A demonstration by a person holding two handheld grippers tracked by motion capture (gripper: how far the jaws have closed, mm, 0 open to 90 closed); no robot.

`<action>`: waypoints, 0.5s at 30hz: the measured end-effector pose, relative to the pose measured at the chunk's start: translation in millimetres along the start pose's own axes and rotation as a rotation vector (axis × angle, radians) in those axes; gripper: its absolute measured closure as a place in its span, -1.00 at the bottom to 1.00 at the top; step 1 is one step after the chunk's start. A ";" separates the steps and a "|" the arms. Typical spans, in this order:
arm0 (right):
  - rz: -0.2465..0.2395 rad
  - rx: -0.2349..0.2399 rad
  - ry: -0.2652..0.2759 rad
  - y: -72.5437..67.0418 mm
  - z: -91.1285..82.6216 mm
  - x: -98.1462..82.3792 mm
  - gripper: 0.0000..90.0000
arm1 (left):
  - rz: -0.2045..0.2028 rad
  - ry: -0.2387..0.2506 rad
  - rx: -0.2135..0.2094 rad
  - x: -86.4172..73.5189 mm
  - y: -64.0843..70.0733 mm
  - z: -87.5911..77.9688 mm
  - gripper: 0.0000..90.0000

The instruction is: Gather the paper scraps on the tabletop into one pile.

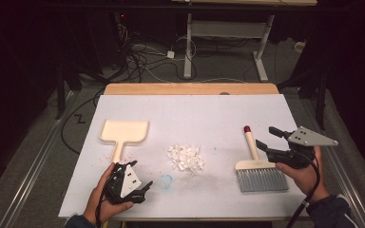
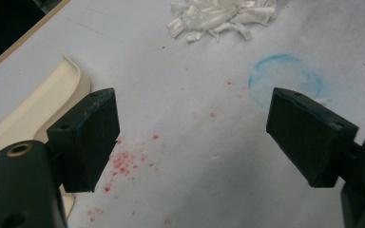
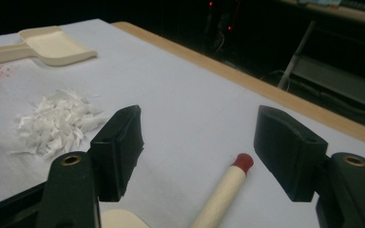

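Note:
A cream dustpan lies at the left of the white table, its handle toward me. A pile of white paper scraps sits mid-table. A hand brush with grey bristles and a red-tipped cream handle lies at the right. My left gripper rests open near the front edge, just below the dustpan's handle; in the left gripper view the dustpan lies beside the left jaw. My right gripper stands open above the brush, nothing between its jaws; the right gripper view has the brush handle below them.
A faint blue ring and red specks mark the table near the left gripper. The wooden far edge borders the table. Beyond it are cables on the floor and a white table frame.

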State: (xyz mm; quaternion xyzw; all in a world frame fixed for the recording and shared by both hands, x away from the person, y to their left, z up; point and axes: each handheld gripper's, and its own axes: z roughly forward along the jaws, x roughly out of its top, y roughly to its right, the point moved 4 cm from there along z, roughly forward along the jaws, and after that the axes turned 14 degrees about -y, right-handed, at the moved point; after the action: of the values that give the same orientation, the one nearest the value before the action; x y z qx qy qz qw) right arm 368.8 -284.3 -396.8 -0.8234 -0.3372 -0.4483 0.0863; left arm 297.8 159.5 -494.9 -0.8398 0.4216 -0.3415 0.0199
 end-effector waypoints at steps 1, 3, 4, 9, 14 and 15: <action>0.001 -0.012 0.005 -2.2 -3.1 -1.3 -0.29 | -0.002 0.000 0.000 -0.2 -0.1 -0.1 -0.62; 0.003 -0.038 0.012 -6.8 -8.2 -5.8 -0.35 | -0.008 0.004 0.001 -0.5 -0.2 -0.2 -0.62; -0.003 -0.049 0.012 -8.6 -9.9 -8.0 -0.37 | -0.012 0.005 0.000 -0.5 -0.4 -0.2 -0.62; 0.006 -0.068 0.032 -17.4 -11.7 -24.2 -0.47 | -0.019 0.011 0.002 1.3 -1.1 0.8 -0.62; -0.017 -0.066 -0.007 -24.6 -6.3 -47.5 -0.50 | -0.016 0.002 0.006 -0.4 -0.1 2.9 -0.62; -0.027 -0.069 -0.020 -25.9 -5.1 -51.0 -0.50 | -0.022 0.004 0.004 -0.7 -0.2 3.0 -0.62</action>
State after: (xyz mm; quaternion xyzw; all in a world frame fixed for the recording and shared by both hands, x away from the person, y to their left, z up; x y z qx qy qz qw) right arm 330.0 -291.3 -438.6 -0.8256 -0.3334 -0.4526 0.0486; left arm 299.4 159.3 -497.5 -0.8436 0.4119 -0.3441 0.0171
